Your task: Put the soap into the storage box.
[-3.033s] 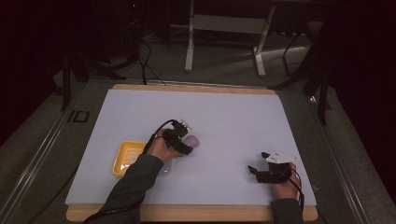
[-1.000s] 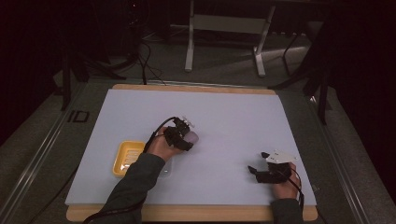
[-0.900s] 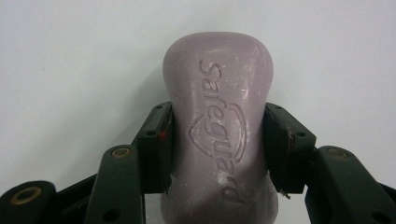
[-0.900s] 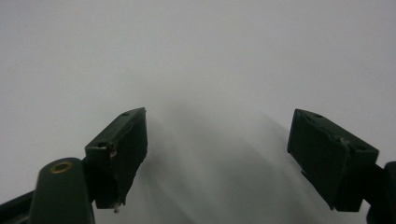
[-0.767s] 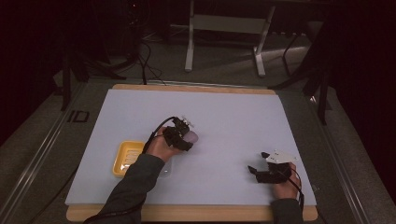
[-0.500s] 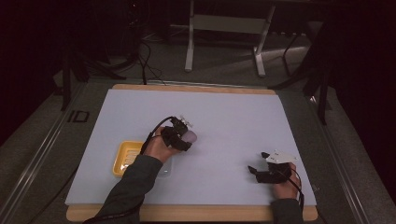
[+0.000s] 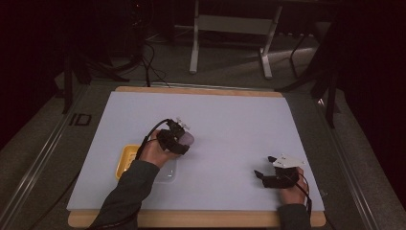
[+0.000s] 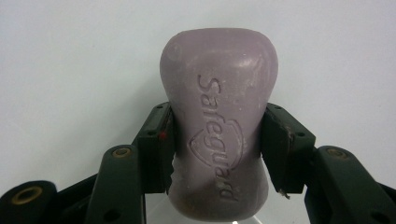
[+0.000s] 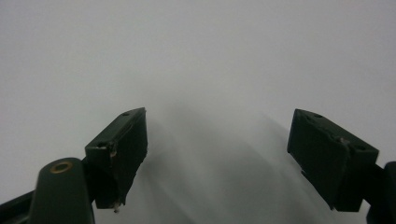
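The left gripper [image 8: 217,154] has its two black jaws clamped on a purple bar of soap [image 8: 218,121] — the pads press in at the bar's narrow waist, one on each side, and the raised lettering faces the camera. The bar's long axis runs straight out along the jaws, so most of it sticks forward past the pads and only a short end sits back toward the hand.

From above, that left gripper [image 7: 179,141] sits just left of the table's middle, with the soap [image 7: 187,139] showing at its tip, over the white table [image 7: 230,115]. Just behind the left hand, on the side nearer the person, lie a yellow dish [image 7: 125,158] and a clear tray [image 7: 167,171] beside it, partly hidden by the wrist. So the soap points away from both of them; I'd judge that a set-down in either would call for a swing back toward the person.

The right gripper [image 9: 217,158] is open, jaws wide apart with nothing between them but bare tabletop. It rests well off to the right [image 7: 270,175], near the front edge — the left hand is plainly the nearer one to dish and tray.
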Tool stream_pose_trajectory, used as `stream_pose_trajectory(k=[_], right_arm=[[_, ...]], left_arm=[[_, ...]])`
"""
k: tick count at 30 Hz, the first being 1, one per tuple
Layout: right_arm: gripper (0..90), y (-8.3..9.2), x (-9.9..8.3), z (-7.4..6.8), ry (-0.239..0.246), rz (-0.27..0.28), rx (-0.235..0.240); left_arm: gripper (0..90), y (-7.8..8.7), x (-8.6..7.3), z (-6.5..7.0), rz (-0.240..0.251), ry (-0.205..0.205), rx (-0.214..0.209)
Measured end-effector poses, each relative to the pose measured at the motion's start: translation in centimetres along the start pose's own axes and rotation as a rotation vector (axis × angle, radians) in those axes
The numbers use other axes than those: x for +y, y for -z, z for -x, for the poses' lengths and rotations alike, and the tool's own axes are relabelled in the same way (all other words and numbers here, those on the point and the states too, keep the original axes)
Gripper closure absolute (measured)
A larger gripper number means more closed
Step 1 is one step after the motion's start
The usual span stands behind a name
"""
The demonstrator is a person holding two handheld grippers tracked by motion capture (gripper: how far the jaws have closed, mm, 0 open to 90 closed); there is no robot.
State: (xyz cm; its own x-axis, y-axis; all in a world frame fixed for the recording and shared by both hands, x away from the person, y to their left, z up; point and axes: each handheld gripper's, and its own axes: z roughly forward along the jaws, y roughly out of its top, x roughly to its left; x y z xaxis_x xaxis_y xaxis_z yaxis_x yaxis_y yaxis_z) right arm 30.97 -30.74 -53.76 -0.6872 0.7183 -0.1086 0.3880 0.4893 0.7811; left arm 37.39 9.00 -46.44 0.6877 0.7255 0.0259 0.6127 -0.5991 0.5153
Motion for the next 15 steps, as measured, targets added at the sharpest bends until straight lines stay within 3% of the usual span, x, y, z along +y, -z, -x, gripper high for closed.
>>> stream_pose_trajectory(k=[6, 15], right_arm=[[19.8, 0.0, 0.0, 0.0, -0.001, 0.0, 0.0], [19.8, 0.0, 0.0, 0.0, 0.001, 0.001, -0.002]], left_arm=[[49.6, 0.8, -0.5, 0.0, 0.029, 0.014, -0.021], [49.7, 1.8, -0.8, -0.2, 0.038, 0.015, -0.018]])
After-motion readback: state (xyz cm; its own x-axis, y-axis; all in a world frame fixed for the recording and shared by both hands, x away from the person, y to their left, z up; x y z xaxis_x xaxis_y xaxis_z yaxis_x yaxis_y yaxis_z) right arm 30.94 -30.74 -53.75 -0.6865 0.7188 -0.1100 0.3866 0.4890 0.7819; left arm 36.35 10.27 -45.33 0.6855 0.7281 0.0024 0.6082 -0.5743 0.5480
